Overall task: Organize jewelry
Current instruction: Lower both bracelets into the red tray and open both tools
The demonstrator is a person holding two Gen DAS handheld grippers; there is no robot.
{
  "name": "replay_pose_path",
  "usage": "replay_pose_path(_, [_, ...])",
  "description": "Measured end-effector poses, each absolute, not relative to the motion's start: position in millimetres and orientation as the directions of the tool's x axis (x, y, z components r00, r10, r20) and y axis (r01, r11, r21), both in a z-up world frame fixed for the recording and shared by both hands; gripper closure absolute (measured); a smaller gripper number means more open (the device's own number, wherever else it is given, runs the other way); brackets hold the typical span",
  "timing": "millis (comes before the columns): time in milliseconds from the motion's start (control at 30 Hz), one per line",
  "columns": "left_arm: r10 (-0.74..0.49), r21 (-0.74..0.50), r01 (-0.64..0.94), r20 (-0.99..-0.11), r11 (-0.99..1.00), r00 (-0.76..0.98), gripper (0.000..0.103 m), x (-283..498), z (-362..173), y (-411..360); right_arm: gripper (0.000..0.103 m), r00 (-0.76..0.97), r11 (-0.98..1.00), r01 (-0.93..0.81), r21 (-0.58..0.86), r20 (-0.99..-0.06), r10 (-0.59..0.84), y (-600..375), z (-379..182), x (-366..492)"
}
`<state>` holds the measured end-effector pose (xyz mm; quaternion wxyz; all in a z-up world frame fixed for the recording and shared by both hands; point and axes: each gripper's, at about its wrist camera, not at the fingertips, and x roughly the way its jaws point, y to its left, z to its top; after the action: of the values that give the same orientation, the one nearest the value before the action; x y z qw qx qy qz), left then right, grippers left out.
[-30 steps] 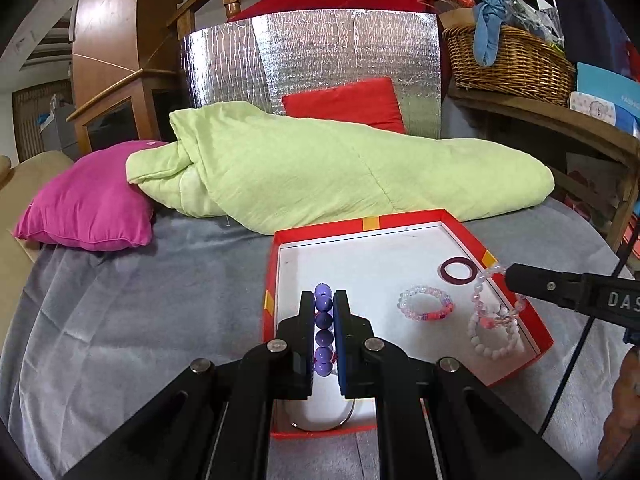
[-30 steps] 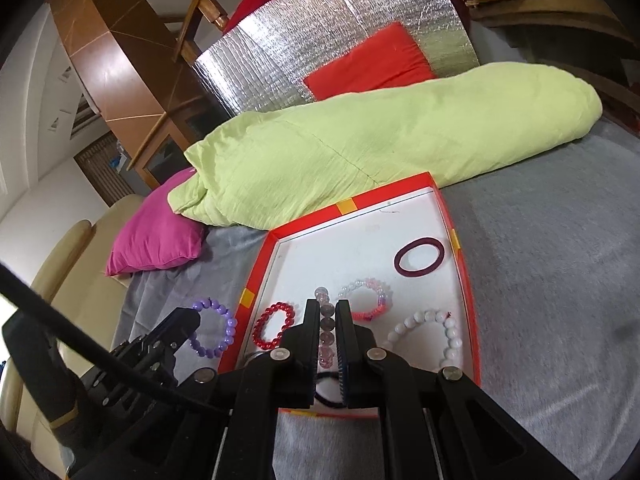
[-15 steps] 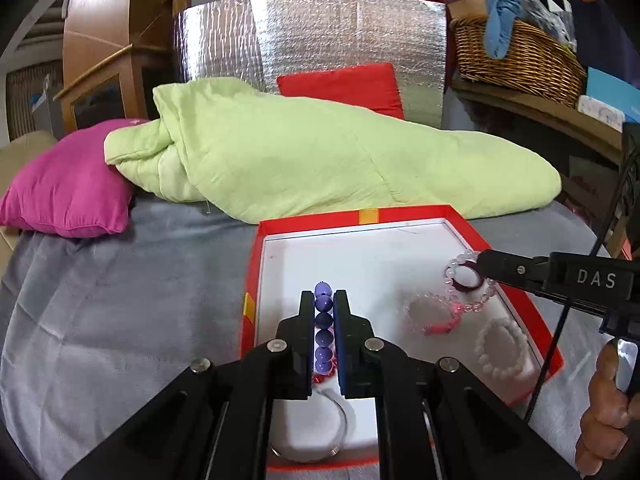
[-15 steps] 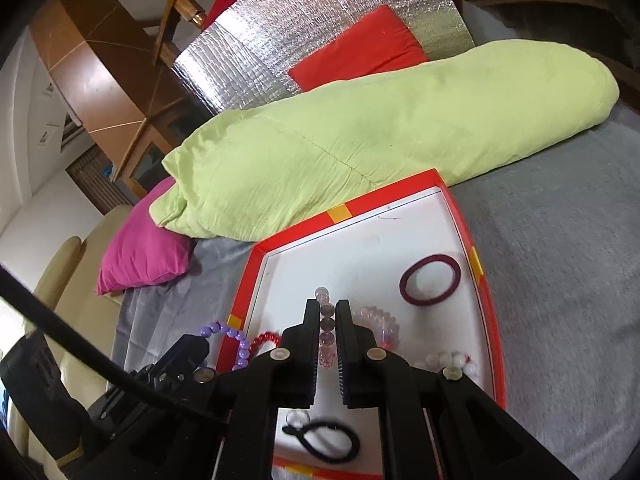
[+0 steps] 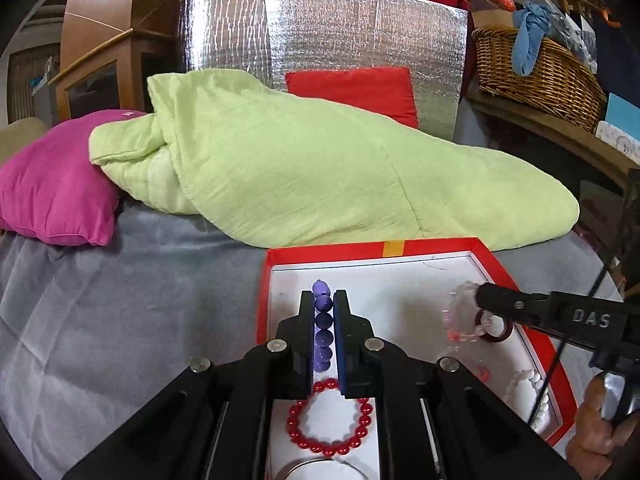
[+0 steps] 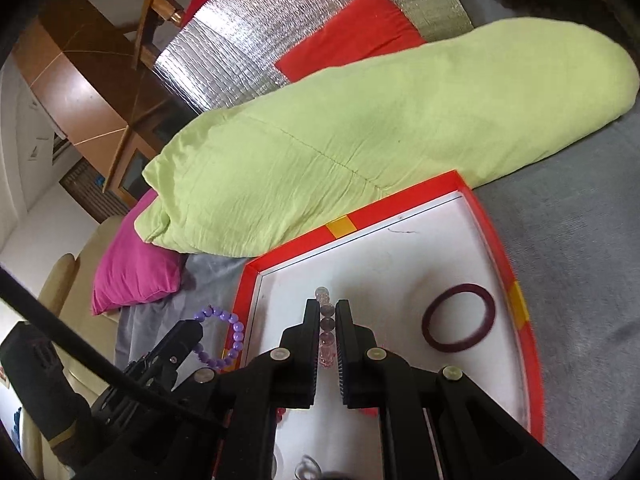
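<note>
Glossy beads, matt cloth

Purple bracelet (image 5: 322, 328) beads shine smooth; green quilt (image 5: 320, 172) is crinkled matt cloth; silver panel (image 5: 320, 36) is quilted foil; basket (image 5: 536, 68) is woven wicker.

- The letters "DAS" are printed in grey on the black side of the right gripper (image 5: 486, 298), as seen in the left wrist view.
- The letters stand on the body part behind its fingers; the word may be cut at the picture edge.
- No other text, number or sign can be read in the two views.
</note>
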<state>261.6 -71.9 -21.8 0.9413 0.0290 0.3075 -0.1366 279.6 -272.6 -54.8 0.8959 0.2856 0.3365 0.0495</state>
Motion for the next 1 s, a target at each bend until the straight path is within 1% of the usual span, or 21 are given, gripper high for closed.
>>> replay_pose_path(233, [-0.277, -0.029, 0.329, -0.612, 0.944, 0.741, 0.093, 264.2, -34.4, -89.4, 0.094, 0.758, 0.831, 0.122, 0.543, -0.592, 0.275, -272.5, -63.8, 298.2])
replay_pose_path(633, [-0.351, -0.080, 0.404, -0.662, 0.911, 0.662, 0.093, 256.0, -45.4, -111.1, 0.094, 0.760, 0.802, 0.170, 0.572, -0.595, 0.263, -293.7, -72.6, 317.1])
replay_pose_path(867, [-0.361, -0.103, 0.406, -0.685, 0.908, 0.633, 0.093, 250.7, -46.8, -111.7, 0.094, 0.757, 0.803, 0.166, 0.573, -0.596, 0.268, -293.5, -72.3, 328.0])
replay_pose_path(1000, [-0.349, -0.083, 0.407, -0.687, 0.910, 0.638, 0.093, 247.0, -47.9, -111.4, 0.094, 0.745, 0.805, 0.170, 0.569, -0.608, 0.273, -291.8, -76.6, 332.8])
